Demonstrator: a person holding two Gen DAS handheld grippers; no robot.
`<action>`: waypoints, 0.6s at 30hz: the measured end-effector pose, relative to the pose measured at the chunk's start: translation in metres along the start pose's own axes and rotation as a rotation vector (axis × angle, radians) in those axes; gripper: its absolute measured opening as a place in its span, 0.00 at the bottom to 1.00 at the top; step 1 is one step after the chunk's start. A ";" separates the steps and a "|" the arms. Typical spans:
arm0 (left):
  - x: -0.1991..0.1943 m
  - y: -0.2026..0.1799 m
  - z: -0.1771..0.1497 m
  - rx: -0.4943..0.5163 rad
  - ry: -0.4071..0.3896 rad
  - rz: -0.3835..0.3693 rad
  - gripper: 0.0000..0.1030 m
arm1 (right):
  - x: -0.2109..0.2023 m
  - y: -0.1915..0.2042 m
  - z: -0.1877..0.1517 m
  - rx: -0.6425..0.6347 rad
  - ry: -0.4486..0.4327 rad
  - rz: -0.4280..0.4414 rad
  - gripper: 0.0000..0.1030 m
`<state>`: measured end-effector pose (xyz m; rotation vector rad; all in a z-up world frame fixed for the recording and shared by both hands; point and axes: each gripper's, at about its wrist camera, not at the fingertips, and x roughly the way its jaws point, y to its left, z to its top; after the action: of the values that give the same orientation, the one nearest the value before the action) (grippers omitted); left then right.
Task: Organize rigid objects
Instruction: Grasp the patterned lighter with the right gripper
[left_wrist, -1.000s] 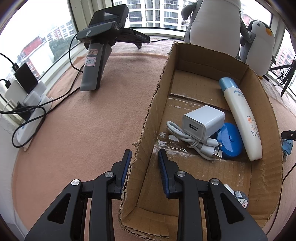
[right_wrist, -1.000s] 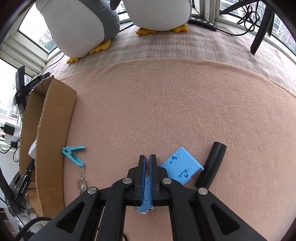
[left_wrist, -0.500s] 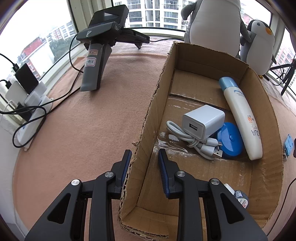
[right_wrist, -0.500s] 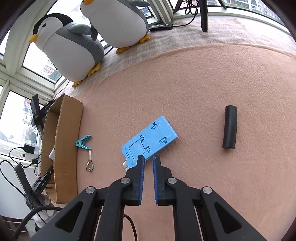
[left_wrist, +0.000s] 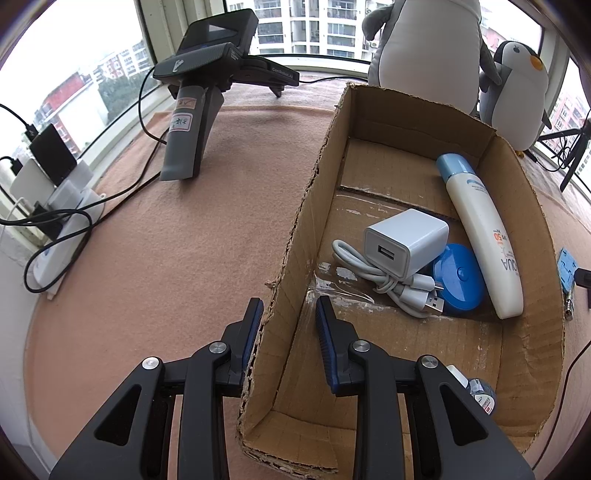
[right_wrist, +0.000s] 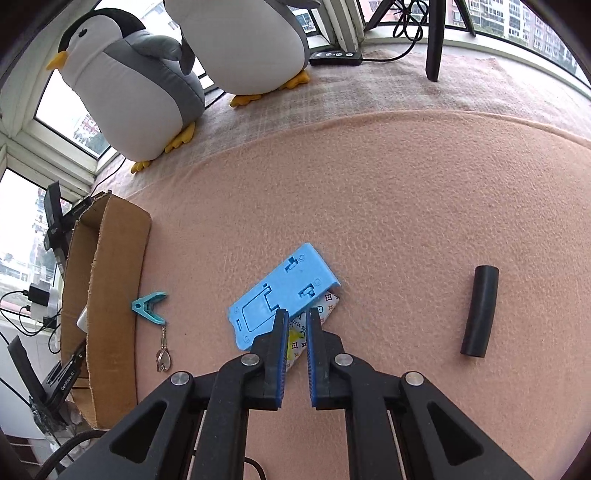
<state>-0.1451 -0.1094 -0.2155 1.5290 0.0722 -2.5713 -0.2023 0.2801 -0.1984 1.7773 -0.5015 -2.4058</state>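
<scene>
My left gripper is open and straddles the left wall of the cardboard box, one finger outside, one inside. The box holds a white charger with cable, a blue round case, a white sunscreen tube and a small item in the near corner. My right gripper is slightly open and empty, above the near end of a blue plastic stand that lies on a patterned white card. A black tube lies to the right. A teal clip with keys lies beside the box.
Two plush penguins stand at the back by the window. A black device on a stand and a power strip with chargers are left of the box. A tripod leg and a black remote are at the far edge.
My right gripper rose and pulled back, opened a little and left the blue stand on the cloth. The left gripper and the box have not moved.
</scene>
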 end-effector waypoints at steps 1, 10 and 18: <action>0.000 0.000 0.000 -0.001 0.001 -0.001 0.26 | 0.001 0.002 0.003 -0.002 -0.002 -0.007 0.08; 0.000 0.000 0.000 -0.003 0.000 -0.004 0.26 | -0.002 0.023 -0.011 -0.097 -0.037 -0.150 0.41; 0.000 0.001 0.001 -0.007 0.001 -0.012 0.26 | 0.007 0.044 -0.028 -0.197 -0.027 -0.213 0.46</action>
<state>-0.1456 -0.1108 -0.2152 1.5324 0.0912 -2.5767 -0.1830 0.2314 -0.1976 1.7953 -0.0750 -2.5156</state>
